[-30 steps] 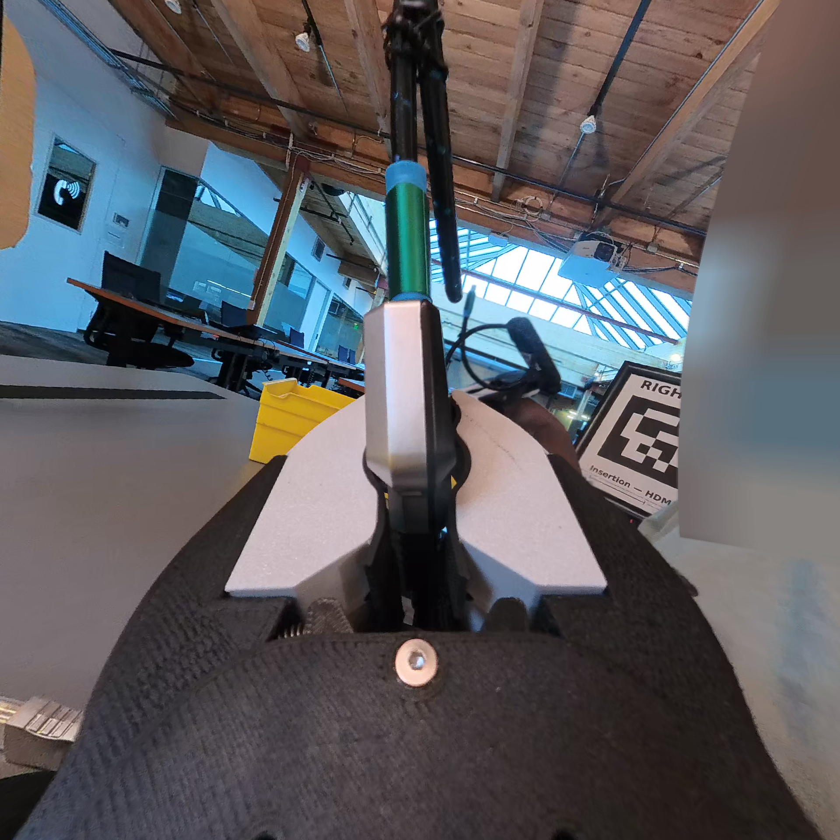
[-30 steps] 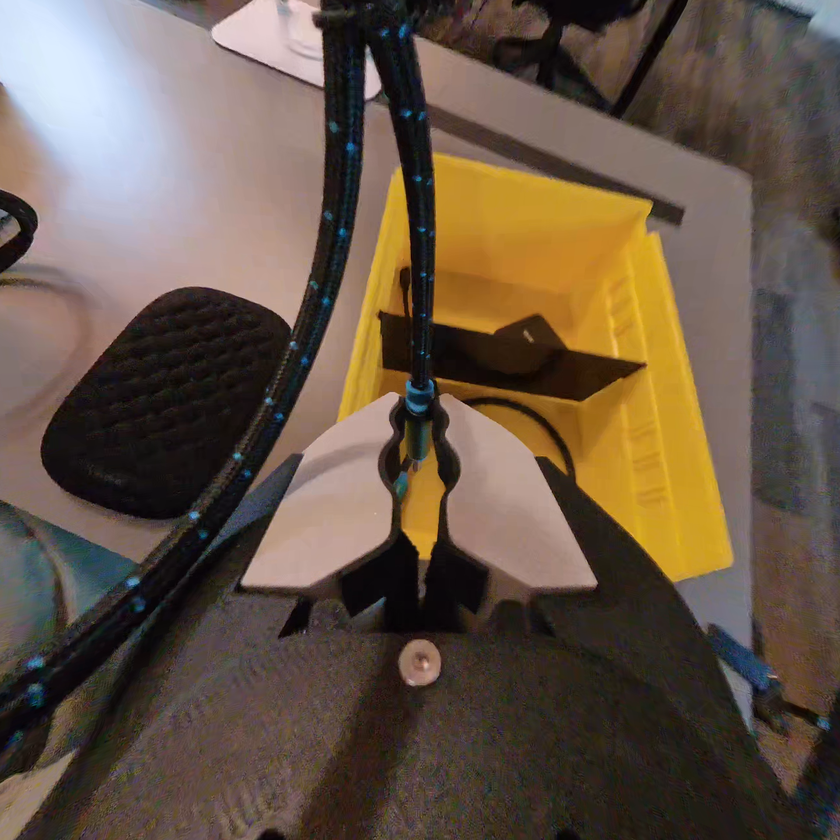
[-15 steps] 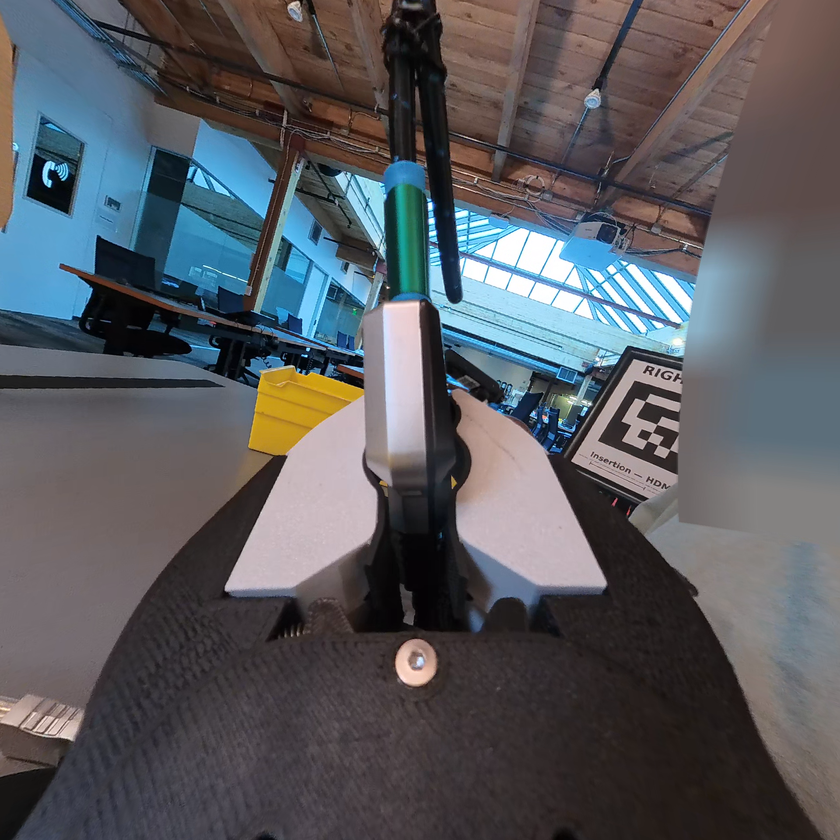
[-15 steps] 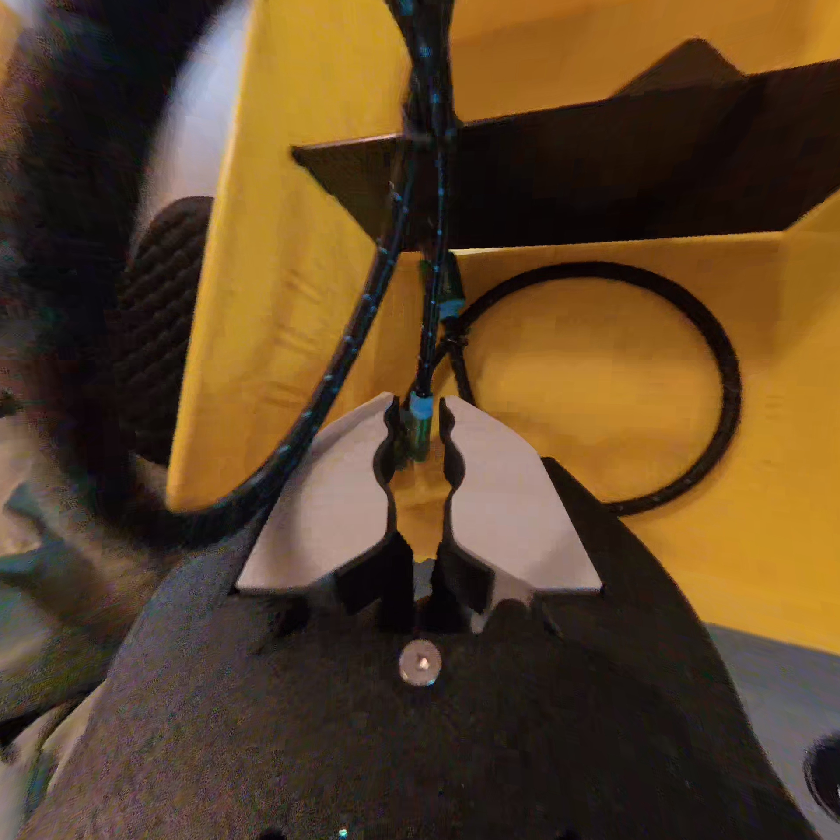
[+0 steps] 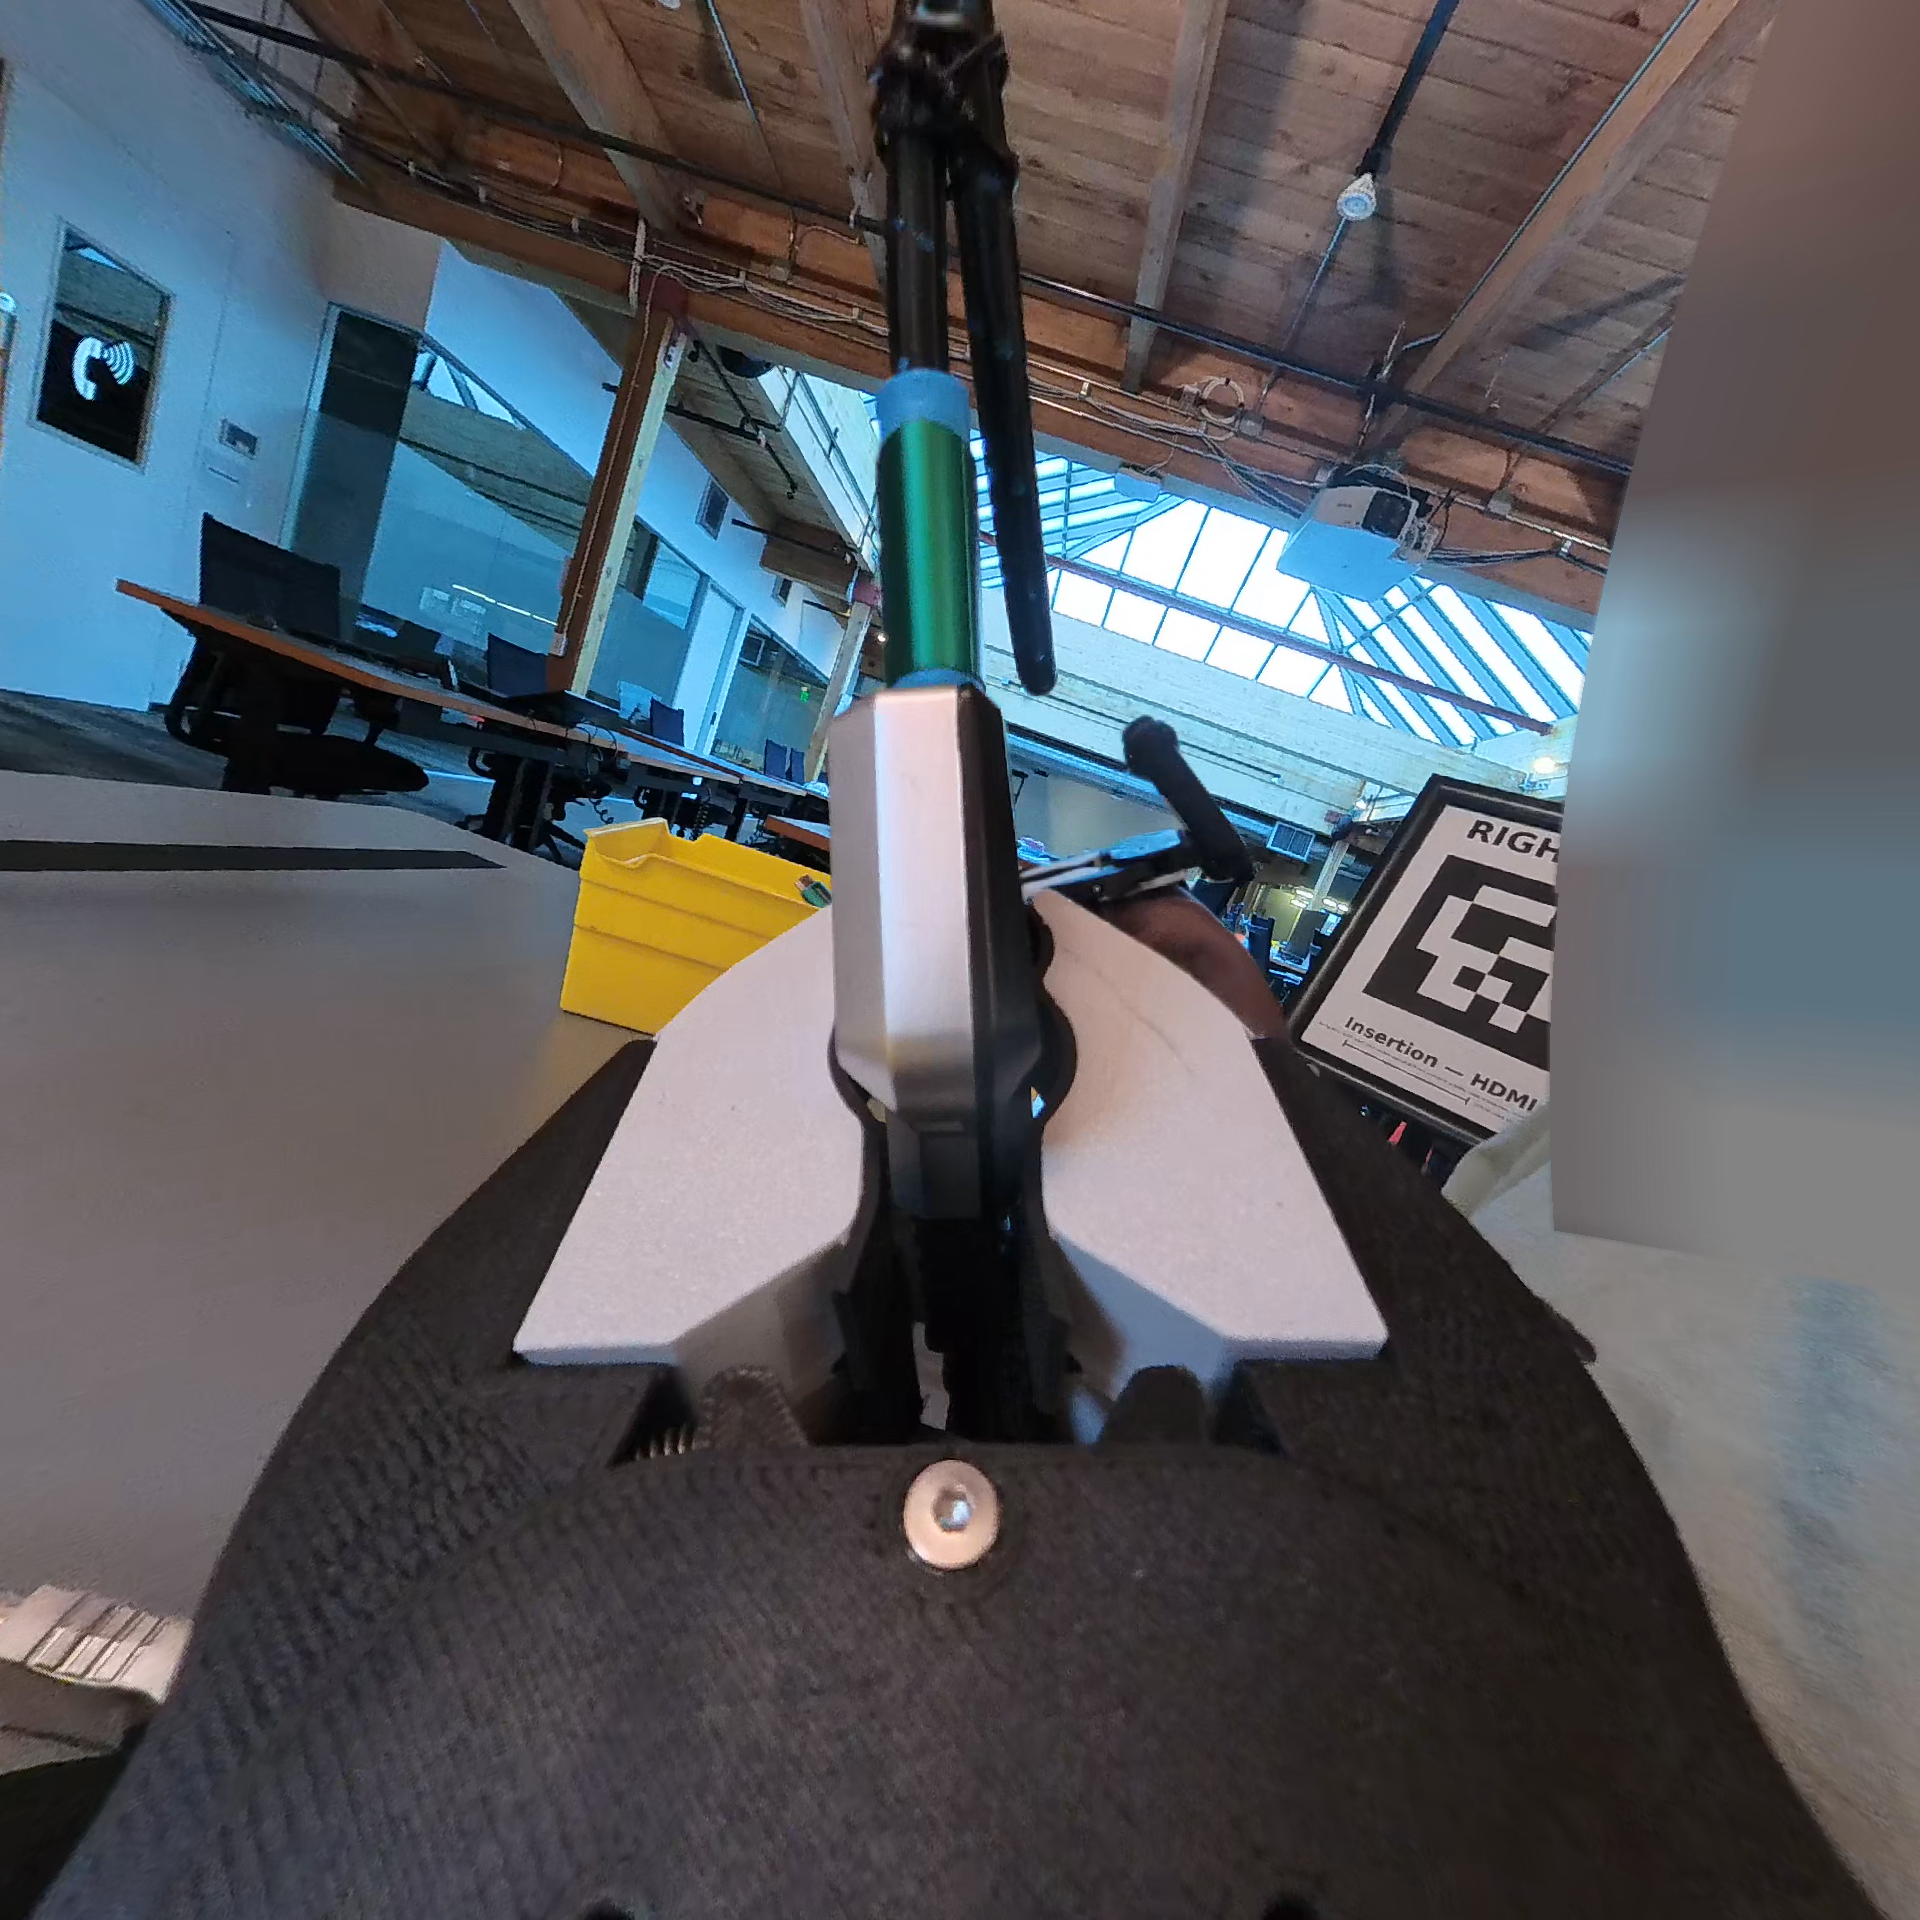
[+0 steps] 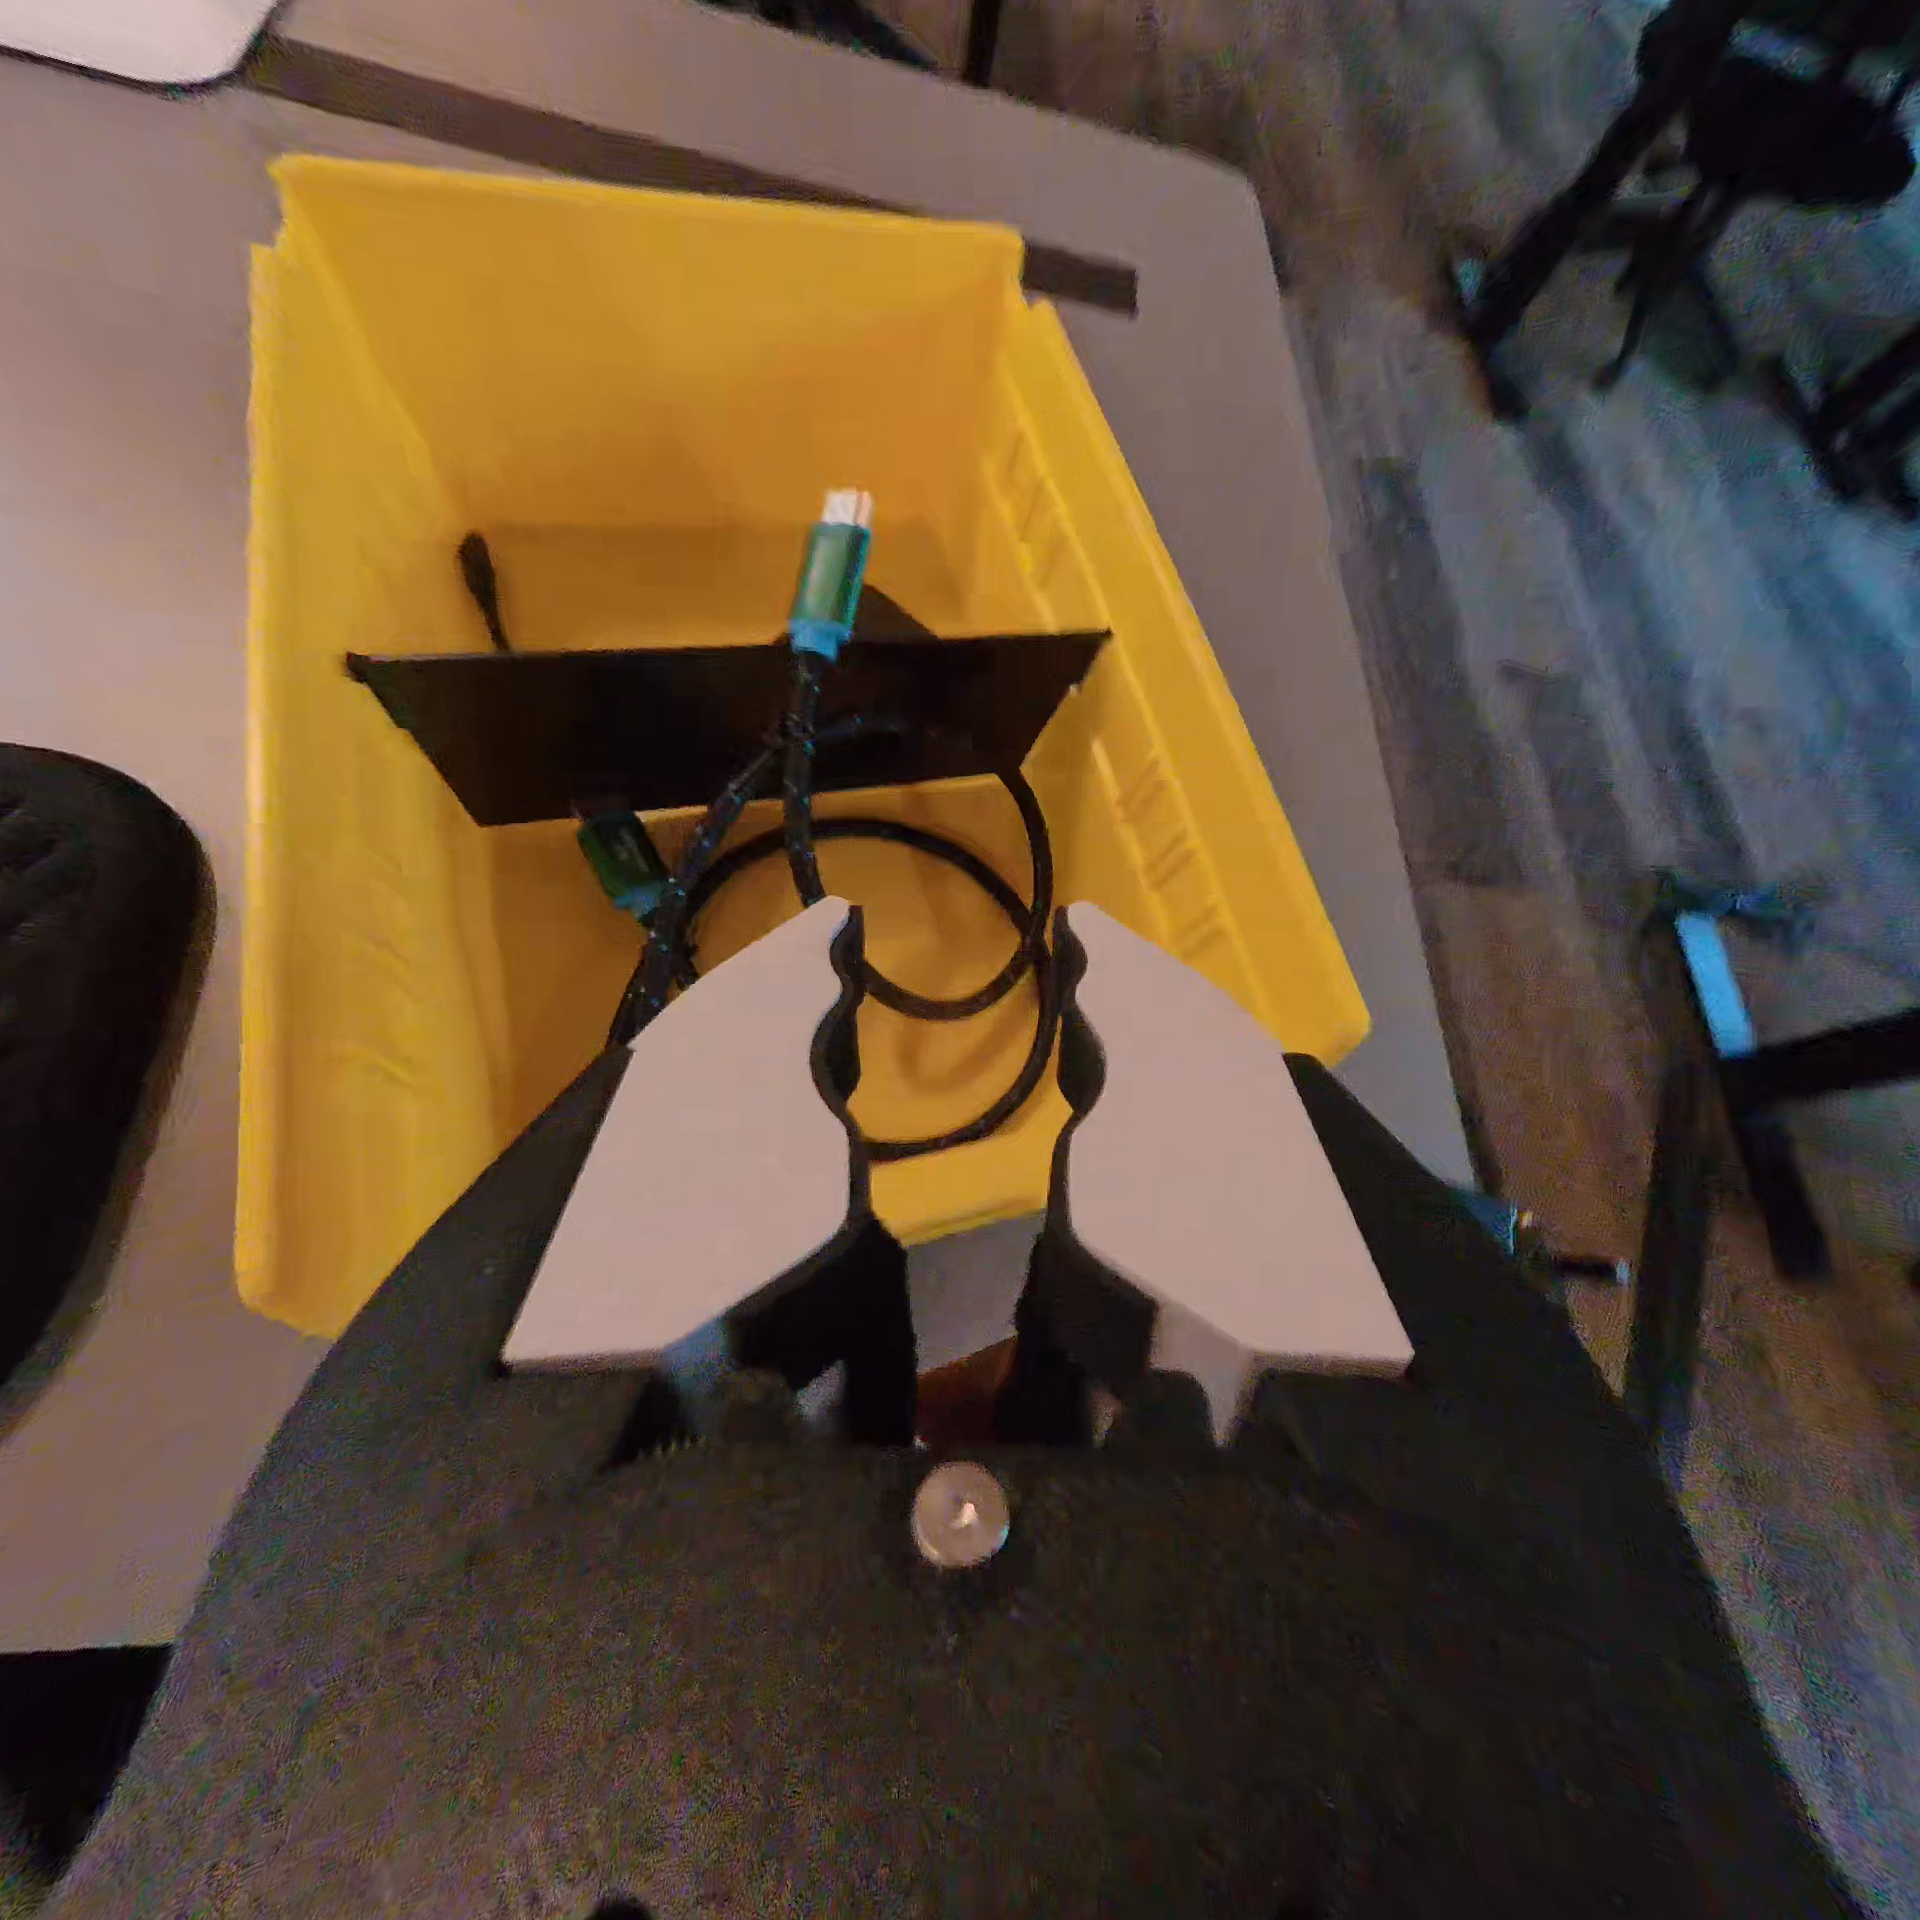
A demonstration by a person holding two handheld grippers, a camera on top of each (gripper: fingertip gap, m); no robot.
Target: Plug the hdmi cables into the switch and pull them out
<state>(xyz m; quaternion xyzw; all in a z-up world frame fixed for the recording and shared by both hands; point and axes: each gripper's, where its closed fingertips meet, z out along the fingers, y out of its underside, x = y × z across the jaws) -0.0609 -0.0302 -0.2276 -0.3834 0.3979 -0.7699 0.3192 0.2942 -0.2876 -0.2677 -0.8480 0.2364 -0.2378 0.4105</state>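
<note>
- The left gripper (image 5: 940, 1049) is clamped on the switch (image 5: 904, 914), a silver and black box held upright between its pale fingers (image 5: 727, 1143).
- A green plug (image 5: 925, 551) with pale blue collars stands in the top of the switch, and its black cable (image 5: 914, 229) runs straight up out of view (a second black cable end hangs loose just beside it).
- The right gripper (image 6: 951, 920) has its jaws well apart and holds nothing; it hangs above the near end of the yellow bin (image 6: 343, 831).
- In the bin, a braided cable (image 6: 935, 935) lies coiled in the near compartment, partly behind the fingertips (image 6: 821, 925).
- One green connector (image 6: 831, 582) leans across the black divider (image 6: 727, 717), metal tip pointing away from the gripper.
- Another green connector (image 6: 618, 857) lies just below the divider, left of the coil.
- The bin (image 5: 665, 935) sits on the grey table (image 5: 260, 1039), beyond the left gripper and to its left.
- A black padded rest (image 6: 73, 956) lies left of the bin.
</note>
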